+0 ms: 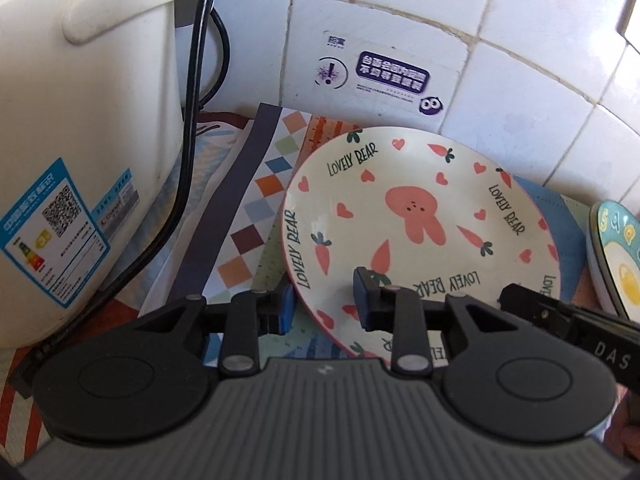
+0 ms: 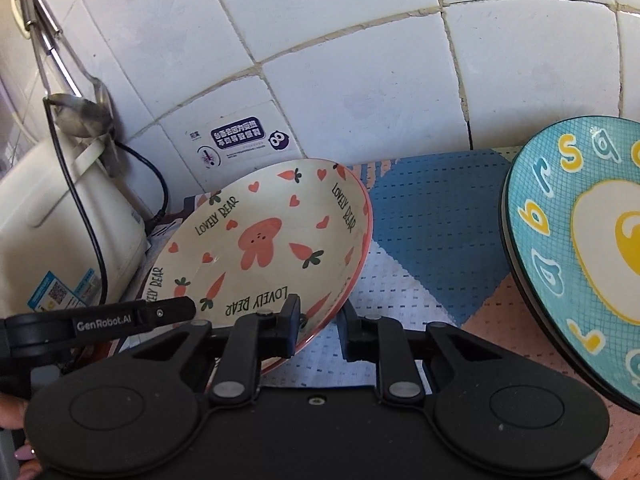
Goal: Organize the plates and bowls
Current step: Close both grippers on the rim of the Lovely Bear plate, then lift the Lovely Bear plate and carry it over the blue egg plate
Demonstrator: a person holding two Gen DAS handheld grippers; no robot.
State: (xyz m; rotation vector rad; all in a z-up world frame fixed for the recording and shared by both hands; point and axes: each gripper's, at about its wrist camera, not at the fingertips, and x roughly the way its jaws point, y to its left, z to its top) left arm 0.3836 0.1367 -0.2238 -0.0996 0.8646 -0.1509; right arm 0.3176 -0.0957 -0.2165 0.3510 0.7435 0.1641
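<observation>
The cream plate (image 1: 420, 216), which is printed with a pink rabbit, carrots, hearts and the words "LOVELY BEAR", is being held tilted above the patterned mat (image 1: 256, 200) on the counter, close to the white tiled wall (image 1: 520, 80). Its near rim is being straddled by the left tongs (image 1: 324, 304): one blue-padded finger is being kept outside the rim and the other over the plate's face, but the jaws are standing partly apart, and whether the pads are pressing the plate cannot be told. In the right wrist view the same plate (image 2: 264, 240) is being bracketed at its lower right rim by the right tongs (image 2: 318, 328), with one finger over the inner face and the other just outside the pink edge; a gap is showing there too, so a firm grip cannot be confirmed. A blue plate (image 2: 580, 248) with an egg picture and yellow and white letters is being shown to the right, apart from the cream plate and raised at a tilt. A white rice cooker (image 1: 80, 120) with a black cord (image 1: 192, 120) is standing to the left, and a purple sticker (image 1: 392, 74) is being displayed on the wall behind the plate. A metal spoon (image 2: 80, 114) is hanging on the wall above the cooker.
</observation>
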